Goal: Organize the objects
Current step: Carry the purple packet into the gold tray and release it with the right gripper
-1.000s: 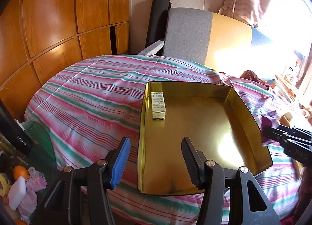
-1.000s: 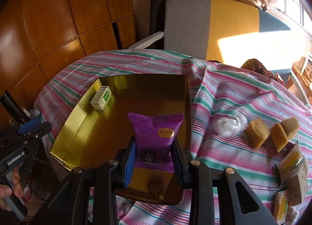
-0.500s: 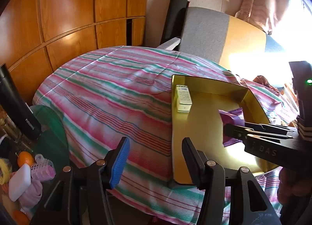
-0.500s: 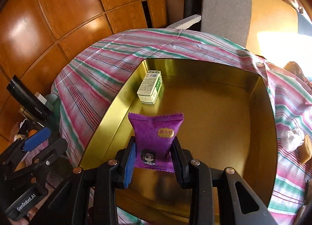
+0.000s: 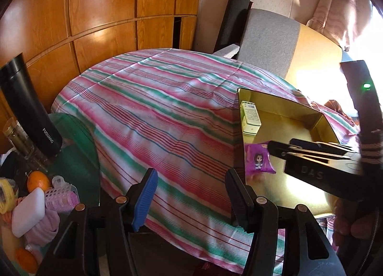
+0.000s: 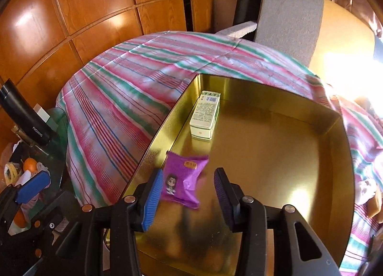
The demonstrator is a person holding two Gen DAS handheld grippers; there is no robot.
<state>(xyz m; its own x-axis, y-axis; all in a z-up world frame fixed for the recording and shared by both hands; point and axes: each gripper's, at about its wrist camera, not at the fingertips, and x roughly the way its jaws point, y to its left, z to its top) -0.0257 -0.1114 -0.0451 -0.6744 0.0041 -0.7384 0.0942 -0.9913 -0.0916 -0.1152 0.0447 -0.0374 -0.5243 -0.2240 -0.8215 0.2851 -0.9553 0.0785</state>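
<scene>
Tilting down over the gold tray (image 6: 335,137), right tool (image 6: 186,194) opening, purple packet (image 6: 183,177) loose between.

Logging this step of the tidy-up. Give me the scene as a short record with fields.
surface: table under a striped cloth
container: gold tray
in tray: white-and-green box by the left wall; purple snack packet nearer the camera
right gripper: jaws opening, packet between them, pads off it
left gripper: open, nothing between its jaws, over the cloth left of the tray
side clutter: black flask, oranges
</scene>
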